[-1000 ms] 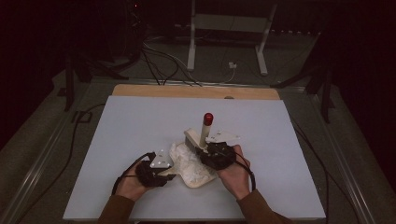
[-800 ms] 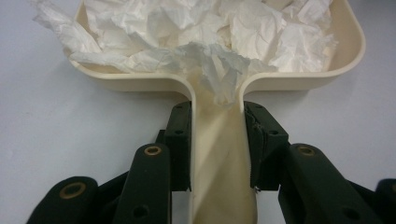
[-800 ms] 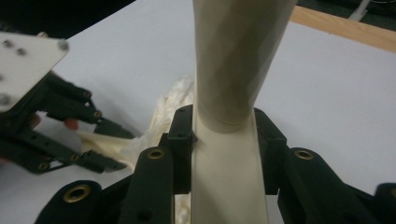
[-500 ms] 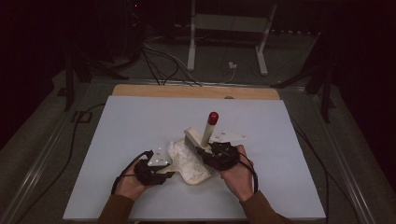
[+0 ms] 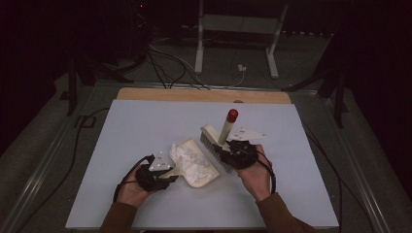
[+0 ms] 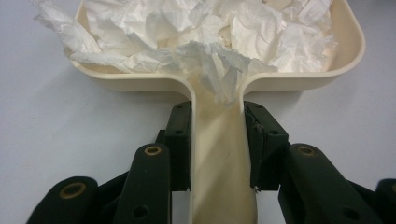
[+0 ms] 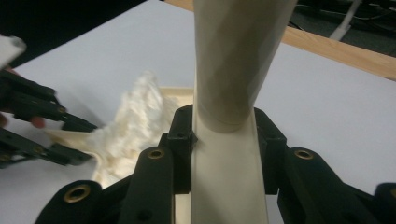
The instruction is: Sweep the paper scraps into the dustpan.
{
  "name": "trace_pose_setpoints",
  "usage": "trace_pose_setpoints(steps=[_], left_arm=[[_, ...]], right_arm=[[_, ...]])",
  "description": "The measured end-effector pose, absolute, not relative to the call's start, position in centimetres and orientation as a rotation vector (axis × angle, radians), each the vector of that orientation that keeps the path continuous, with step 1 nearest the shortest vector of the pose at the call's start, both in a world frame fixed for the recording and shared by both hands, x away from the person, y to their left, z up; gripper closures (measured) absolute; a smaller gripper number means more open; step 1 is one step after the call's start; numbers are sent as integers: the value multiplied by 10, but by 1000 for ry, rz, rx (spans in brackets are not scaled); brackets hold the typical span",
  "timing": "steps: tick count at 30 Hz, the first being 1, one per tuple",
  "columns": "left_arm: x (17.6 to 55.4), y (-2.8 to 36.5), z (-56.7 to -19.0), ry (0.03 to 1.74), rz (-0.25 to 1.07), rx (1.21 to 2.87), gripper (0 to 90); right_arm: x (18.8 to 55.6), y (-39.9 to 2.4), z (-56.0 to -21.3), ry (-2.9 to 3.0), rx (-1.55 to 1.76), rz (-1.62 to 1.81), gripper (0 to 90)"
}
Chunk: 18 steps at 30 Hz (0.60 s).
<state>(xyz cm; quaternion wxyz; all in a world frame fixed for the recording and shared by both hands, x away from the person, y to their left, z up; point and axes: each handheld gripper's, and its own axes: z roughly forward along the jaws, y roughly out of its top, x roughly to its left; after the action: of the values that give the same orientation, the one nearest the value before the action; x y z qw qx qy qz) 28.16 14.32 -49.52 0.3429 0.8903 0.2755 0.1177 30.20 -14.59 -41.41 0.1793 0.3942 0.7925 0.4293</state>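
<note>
A cream dustpan lies on the white table, heaped with crumpled white paper. My left gripper is shut on the dustpan handle, its pads pressing both sides, with the paper piled just beyond. My right gripper is shut on the cream brush, whose red-tipped handle points up and away; its bristle head sits right of the pan. In the right gripper view the brush handle rises between the jaws, and the paper and the dustpan lie beyond at left.
A wooden strip runs along the table's far edge. Beyond it a metal stand and cables lie on the dark floor. Open table surface stretches to the left, far side and right of the pan.
The right hand has drawn the brush to the right, away from the dustpan's mouth. The left hand and the dustpan have stayed in place.
</note>
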Motion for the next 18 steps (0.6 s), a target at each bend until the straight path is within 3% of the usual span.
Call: trace_pose_setpoints(steps=[18], left_arm=[[281, 166, -490, 813, 362, 2262, 670]], right_arm=[[323, -186, -439, 2304, 1094, 1135, 671]])
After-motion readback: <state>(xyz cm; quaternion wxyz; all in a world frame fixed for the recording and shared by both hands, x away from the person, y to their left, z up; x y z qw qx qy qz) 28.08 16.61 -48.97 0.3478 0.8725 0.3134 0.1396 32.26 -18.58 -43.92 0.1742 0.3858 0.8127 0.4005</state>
